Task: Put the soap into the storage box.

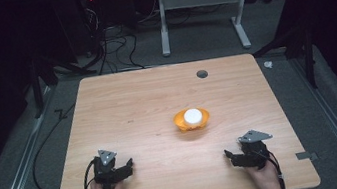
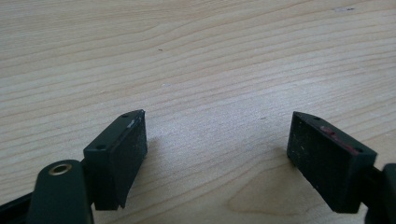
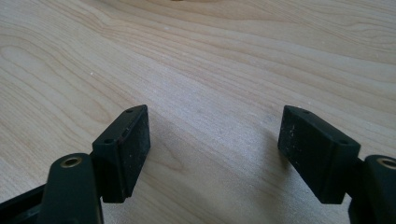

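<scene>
Right now I see the orange bowl sitting mid-counter, right of centre, with a white round piece inside; I judge both light, rigid and a bit slippery, best pinched at the bowl's rim. My left claw and right claw rest wide open near the counter's front edge, holding nothing
</scene>
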Motion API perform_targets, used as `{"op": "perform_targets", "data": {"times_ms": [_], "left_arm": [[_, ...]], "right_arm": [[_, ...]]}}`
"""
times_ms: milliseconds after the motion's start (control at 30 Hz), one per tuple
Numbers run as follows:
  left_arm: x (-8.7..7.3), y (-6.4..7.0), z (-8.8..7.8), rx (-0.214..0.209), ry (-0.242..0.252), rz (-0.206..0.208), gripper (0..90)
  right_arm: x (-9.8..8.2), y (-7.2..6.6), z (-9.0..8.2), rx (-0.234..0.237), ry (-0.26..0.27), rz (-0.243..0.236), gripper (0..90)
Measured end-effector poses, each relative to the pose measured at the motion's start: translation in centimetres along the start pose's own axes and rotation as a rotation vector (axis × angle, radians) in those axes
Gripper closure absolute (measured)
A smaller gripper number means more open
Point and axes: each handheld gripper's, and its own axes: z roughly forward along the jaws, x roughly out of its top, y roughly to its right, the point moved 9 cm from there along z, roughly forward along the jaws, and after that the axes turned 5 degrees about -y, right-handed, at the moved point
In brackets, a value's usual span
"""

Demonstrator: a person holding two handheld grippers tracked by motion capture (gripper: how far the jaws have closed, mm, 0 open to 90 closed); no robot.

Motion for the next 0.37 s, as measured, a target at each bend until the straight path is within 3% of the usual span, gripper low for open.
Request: {"op": "perform_targets", "data": {"times_ms": [367], "left_arm": [[-0.02,-0.01,-0.01,0.0,-0.002,0.002,20.6]], "right_arm": [[0.0,-0.01,0.0,0.001,0.0,-0.001,25.7]]}}
